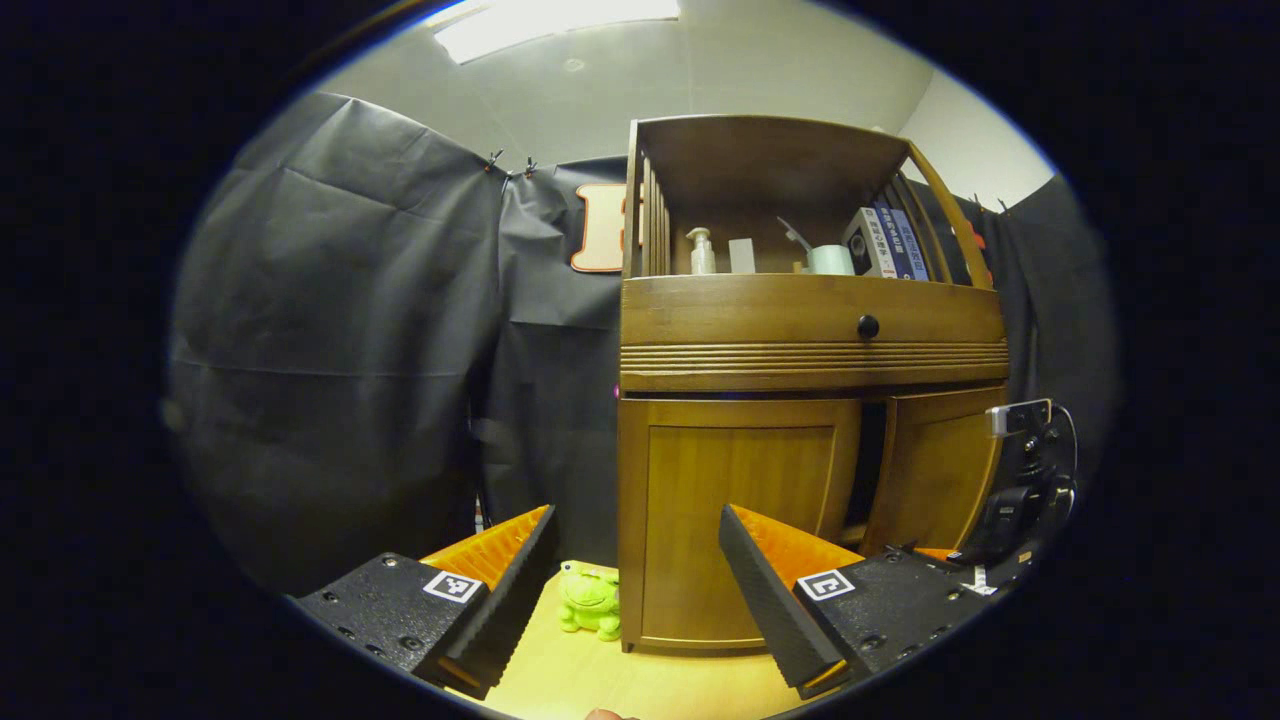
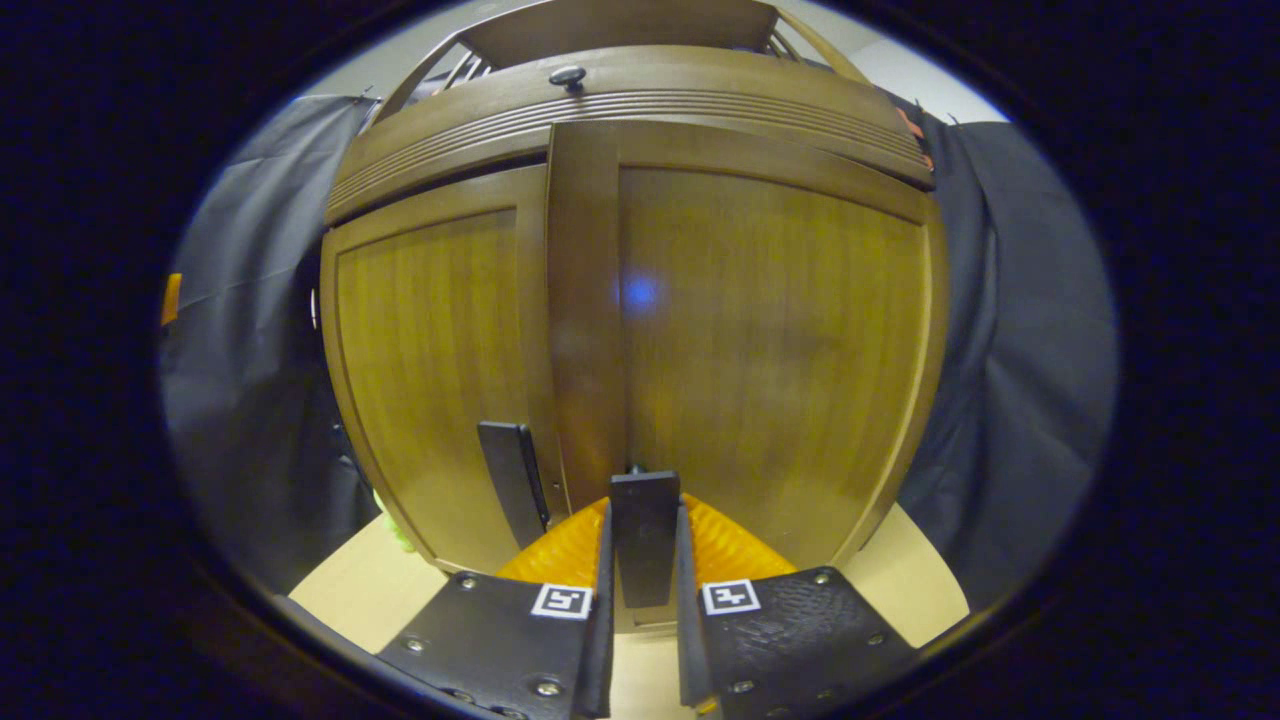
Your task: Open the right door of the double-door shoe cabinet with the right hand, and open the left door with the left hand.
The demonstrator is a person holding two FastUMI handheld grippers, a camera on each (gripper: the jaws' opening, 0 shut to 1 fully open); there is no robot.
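Progress: right door (image 2: 770,350) ajar, right gripper (image 2: 644,560) clamped on its handle (image 2: 644,530) | Left: left door (image 1: 735,520) shut, left gripper (image 1: 635,590) wide open, empty, well back | Around: green toy frog (image 1: 590,600) by cabinet (image 1: 810,330) corner, clear of the swing, I'd judge.

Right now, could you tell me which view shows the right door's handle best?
The right gripper view: the handle stands close and centred, clamped between the right gripper's fingers. In the left gripper view the right door sits ajar at the cabinet's far side, and I cannot make out its handle.
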